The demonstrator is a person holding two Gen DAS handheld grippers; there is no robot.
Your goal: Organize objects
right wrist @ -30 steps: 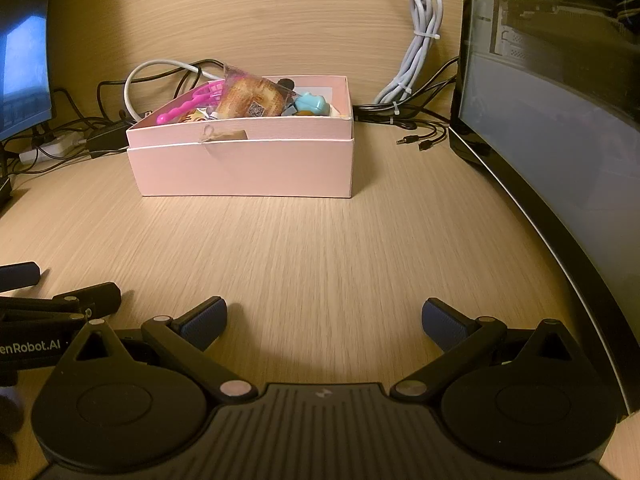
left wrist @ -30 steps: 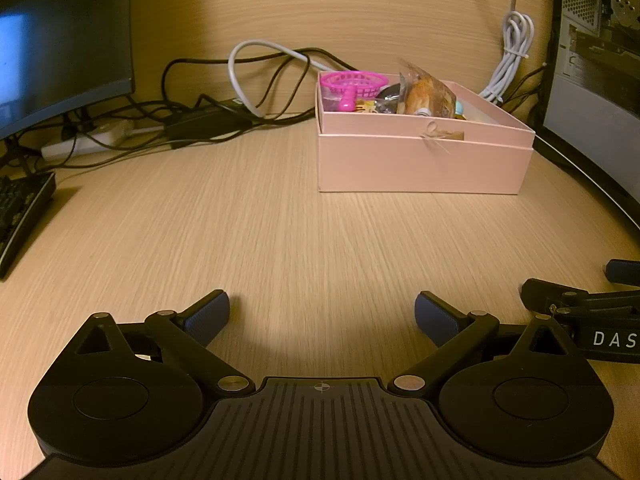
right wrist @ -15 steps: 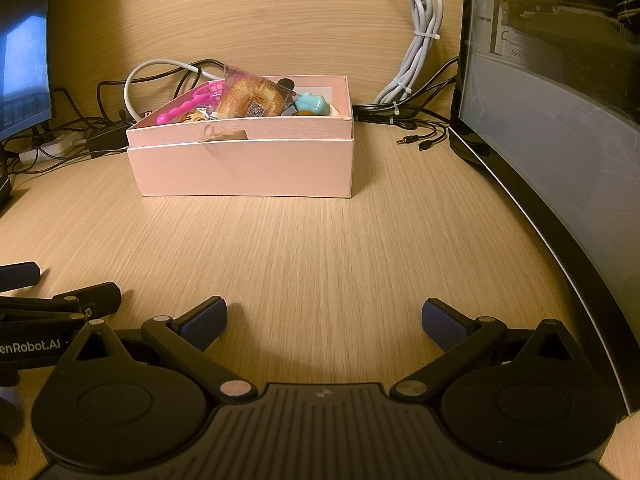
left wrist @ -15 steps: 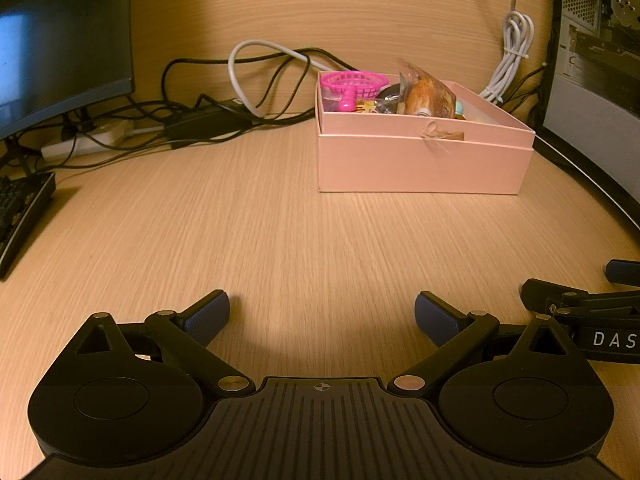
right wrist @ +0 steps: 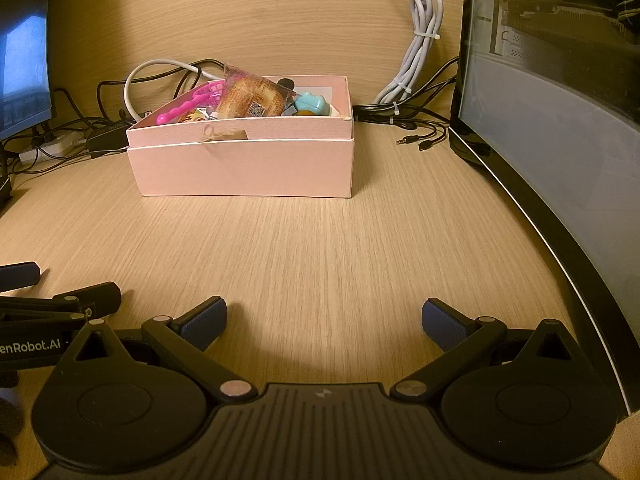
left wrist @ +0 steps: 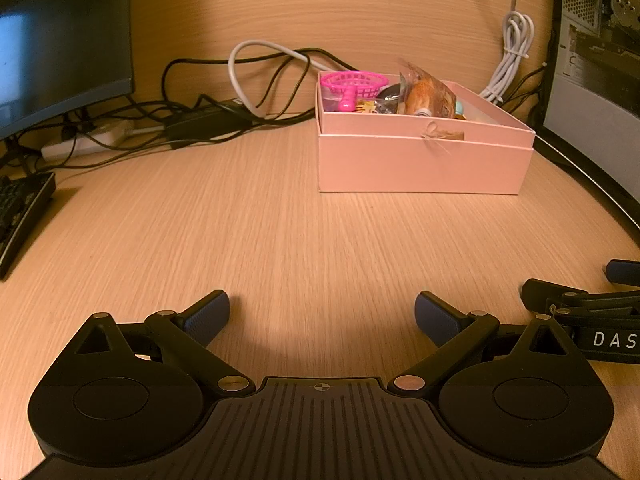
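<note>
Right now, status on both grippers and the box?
Left gripper open, empty, low over the desk. Right gripper same. Pink box ahead, holding the pink toy net, snack packet, blue toy. Path clear.

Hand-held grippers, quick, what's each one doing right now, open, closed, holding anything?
Left hand-held gripper: open, holding nothing, low over the wooden desk.
Right hand-held gripper: open, holding nothing, facing the pink box.

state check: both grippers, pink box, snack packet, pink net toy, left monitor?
left gripper: open, empty
right gripper: open, empty
pink box: lidless, holding items
snack packet: sealed, propped in box
pink net toy: in box, on rim
monitor: lit
</note>
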